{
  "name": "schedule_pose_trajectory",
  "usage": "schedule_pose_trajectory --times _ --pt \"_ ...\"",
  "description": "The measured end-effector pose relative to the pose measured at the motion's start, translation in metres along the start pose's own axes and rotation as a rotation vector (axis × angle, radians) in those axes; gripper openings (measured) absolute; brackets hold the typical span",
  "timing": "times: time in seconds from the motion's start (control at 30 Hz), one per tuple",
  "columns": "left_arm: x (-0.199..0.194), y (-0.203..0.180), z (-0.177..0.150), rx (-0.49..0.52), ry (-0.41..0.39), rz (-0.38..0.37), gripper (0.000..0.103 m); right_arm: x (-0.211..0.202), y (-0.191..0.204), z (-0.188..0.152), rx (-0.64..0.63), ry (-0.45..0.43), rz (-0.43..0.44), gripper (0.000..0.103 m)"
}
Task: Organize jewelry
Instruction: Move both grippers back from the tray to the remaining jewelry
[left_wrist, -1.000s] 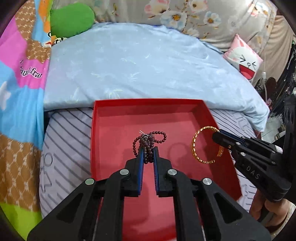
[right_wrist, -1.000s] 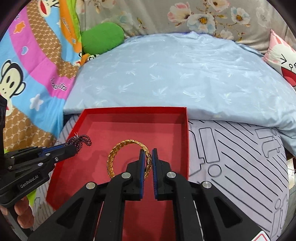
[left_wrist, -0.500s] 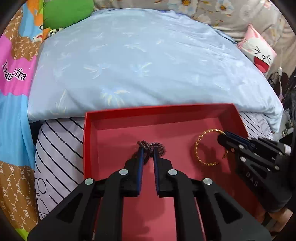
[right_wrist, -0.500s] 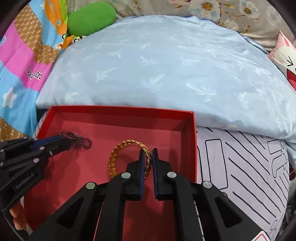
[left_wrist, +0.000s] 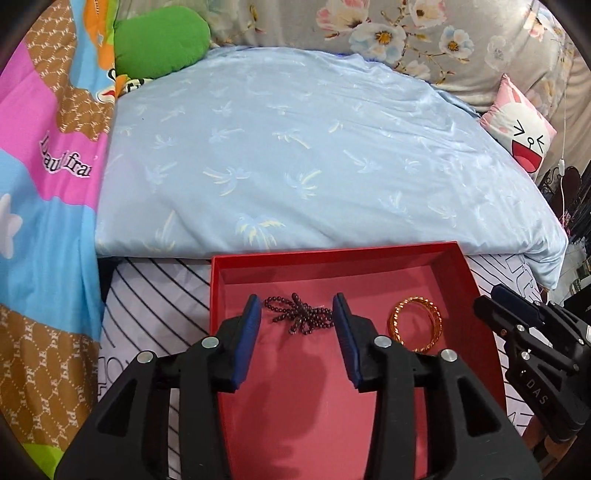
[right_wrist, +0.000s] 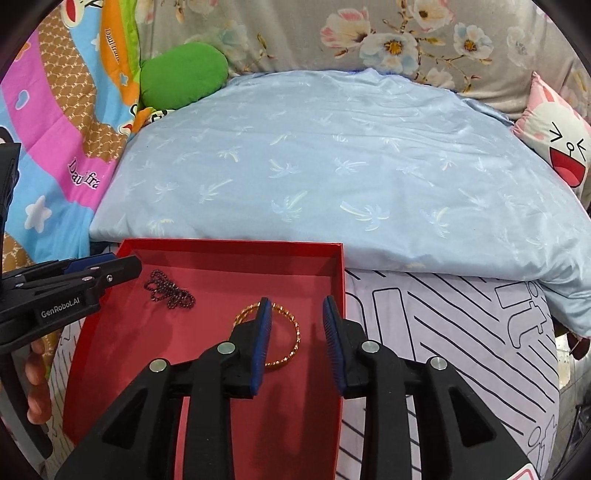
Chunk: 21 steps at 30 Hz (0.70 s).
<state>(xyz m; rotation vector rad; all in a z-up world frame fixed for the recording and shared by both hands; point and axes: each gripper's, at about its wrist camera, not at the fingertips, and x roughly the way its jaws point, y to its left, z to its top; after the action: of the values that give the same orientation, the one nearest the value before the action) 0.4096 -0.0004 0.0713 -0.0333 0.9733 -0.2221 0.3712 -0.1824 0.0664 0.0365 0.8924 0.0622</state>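
My left gripper (left_wrist: 297, 314) has its jaws opening, and the dark bead bracelet (left_wrist: 301, 316) lies loose between them on the floor of the red tray (left_wrist: 458, 273); the blue pads (left_wrist: 248, 328) stand clear of the beads on either side. My right gripper (right_wrist: 297, 325) is opening its jaws too. The gold bangle (right_wrist: 286, 334) lies flat on the tray floor under them, its left part hidden behind my left-hand finger, and neither pad presses on it.

In the tray, the beads sit near the far left corner and the bangle toward the far right side, near each other but not touching. From the left wrist view the right gripper (left_wrist: 496, 301) hangs just beyond the tray's right edge; from the right wrist view the left gripper (right_wrist: 125, 266) reaches over the tray's left edge, with a hand (right_wrist: 35, 384) below it.

The tray rests on a bed sheet with black line drawings (right_wrist: 461, 332). Behind its far edge lies a pale blue pillow (left_wrist: 295, 155). A colourful cartoon blanket (left_wrist: 44, 177) lies to the left, a green cushion (left_wrist: 160, 40) at the far left, and a pink bunny cushion (left_wrist: 521, 133) at the far right.
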Motion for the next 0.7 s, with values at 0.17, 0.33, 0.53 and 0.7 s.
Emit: schedule_pose_trajectory --times 0.17,0.33,0.53,0.7 --pt "-0.036 -0.002 -0.016 0.011 -0.056 0.017 0.048 -0.029 0.006 -0.014 -0.016 -0.033 0.008 0.029" --pt "-0.075 -0.006 -0.041 0.034 -0.096 0.016 0.050 -0.060 0.009 -0.030 -0.012 -0.054 0.033 0.029" --pt "-0.112 -0.015 -0.073 0.049 -0.124 0.022 0.050 -0.093 0.015 -0.055 -0.019 -0.063 0.036 0.030" --pt "-0.133 -0.019 -0.097 0.039 -0.133 0.006 0.050 -0.117 0.019 -0.075 -0.017 -0.066 0.042 0.030"
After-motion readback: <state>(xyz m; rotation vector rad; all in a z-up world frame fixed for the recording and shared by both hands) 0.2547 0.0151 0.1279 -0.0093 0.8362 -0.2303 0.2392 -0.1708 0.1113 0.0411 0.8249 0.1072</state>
